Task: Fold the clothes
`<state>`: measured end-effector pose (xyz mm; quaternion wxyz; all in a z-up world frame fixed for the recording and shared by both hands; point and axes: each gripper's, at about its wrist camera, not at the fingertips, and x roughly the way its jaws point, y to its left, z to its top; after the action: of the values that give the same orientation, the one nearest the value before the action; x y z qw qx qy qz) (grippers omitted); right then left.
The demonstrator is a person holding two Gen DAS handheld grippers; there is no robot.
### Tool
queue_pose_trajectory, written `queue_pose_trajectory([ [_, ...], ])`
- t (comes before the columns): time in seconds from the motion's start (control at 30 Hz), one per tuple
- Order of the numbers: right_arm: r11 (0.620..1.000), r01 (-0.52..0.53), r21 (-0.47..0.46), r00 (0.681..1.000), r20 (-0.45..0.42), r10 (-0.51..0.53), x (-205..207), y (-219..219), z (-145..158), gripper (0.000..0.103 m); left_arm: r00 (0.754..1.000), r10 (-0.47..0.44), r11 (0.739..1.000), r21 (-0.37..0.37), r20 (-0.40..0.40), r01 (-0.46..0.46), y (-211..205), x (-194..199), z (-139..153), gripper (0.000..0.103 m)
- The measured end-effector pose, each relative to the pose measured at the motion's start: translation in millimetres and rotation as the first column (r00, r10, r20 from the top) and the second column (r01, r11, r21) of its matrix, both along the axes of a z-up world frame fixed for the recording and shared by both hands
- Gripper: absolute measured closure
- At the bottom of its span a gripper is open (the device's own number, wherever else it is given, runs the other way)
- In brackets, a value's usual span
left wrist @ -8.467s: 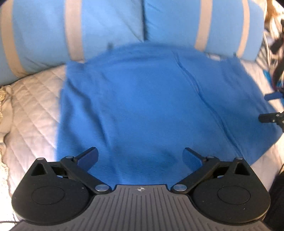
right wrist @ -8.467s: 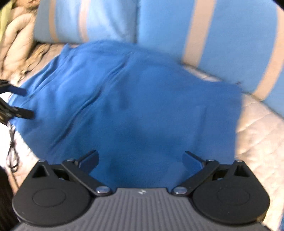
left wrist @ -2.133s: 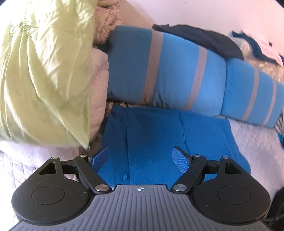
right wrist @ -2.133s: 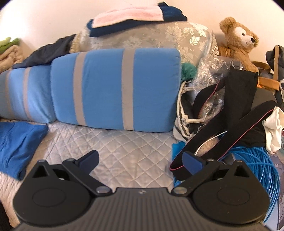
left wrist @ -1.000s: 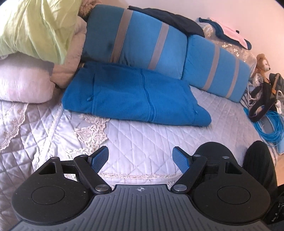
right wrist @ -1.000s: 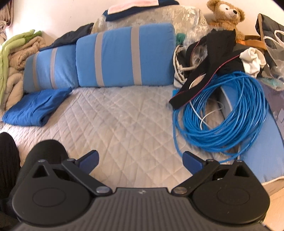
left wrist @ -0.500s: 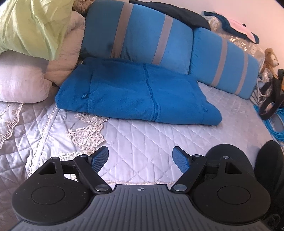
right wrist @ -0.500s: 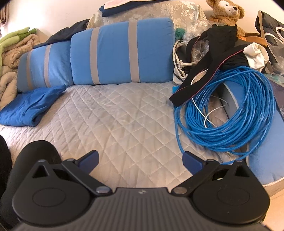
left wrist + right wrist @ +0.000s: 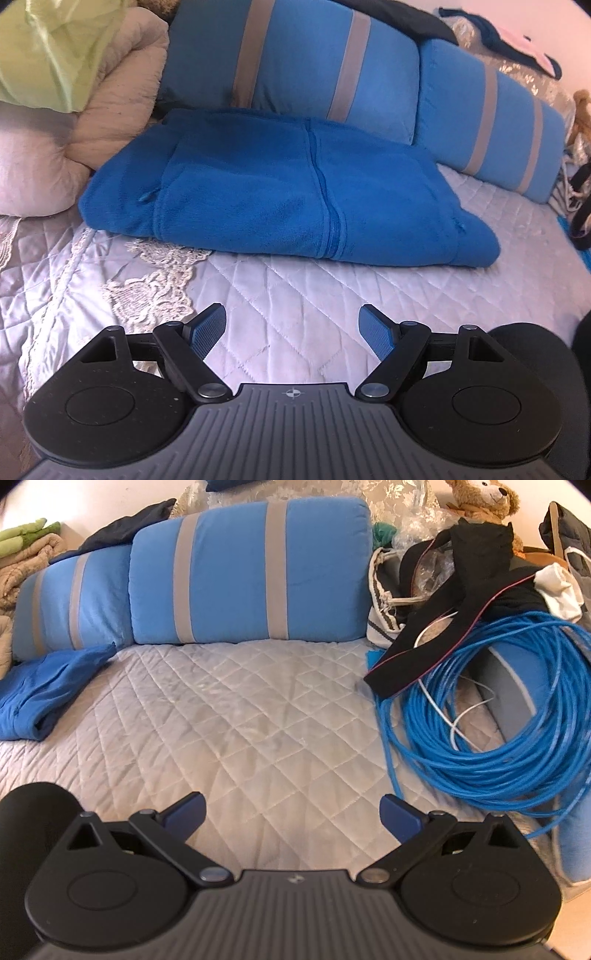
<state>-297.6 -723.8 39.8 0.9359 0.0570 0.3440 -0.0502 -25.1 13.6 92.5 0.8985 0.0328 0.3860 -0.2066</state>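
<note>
Item: blue fleece garment [image 9: 288, 206], folded, ahead of left gripper [image 9: 291, 330].
Left gripper: wide, empty.
Right gripper [image 9: 291, 814]: wide, empty.
Handling: leave the fold undisturbed.

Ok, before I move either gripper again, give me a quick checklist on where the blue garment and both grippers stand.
1. Blue garment folded into a compact stack: ok.
2. Garment resting flat on the quilted bedspread, against the striped bolsters: ok.
3. Left gripper open and empty: ok.
4. Right gripper open and empty: ok.
5. Blue cable coil clear of the right gripper: ok.
6. Another garment waiting to be folded: cannot tell.
</note>
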Motion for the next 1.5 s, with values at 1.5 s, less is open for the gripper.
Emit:
queue_pose_trajectory([
  [1.5,0.999,0.01,-0.049,0.987,-0.157,-0.017,119,40,-84,0.0,0.998,0.031,0.981,0.191,-0.056,-0.02,-99,72,-70,0.0],
])
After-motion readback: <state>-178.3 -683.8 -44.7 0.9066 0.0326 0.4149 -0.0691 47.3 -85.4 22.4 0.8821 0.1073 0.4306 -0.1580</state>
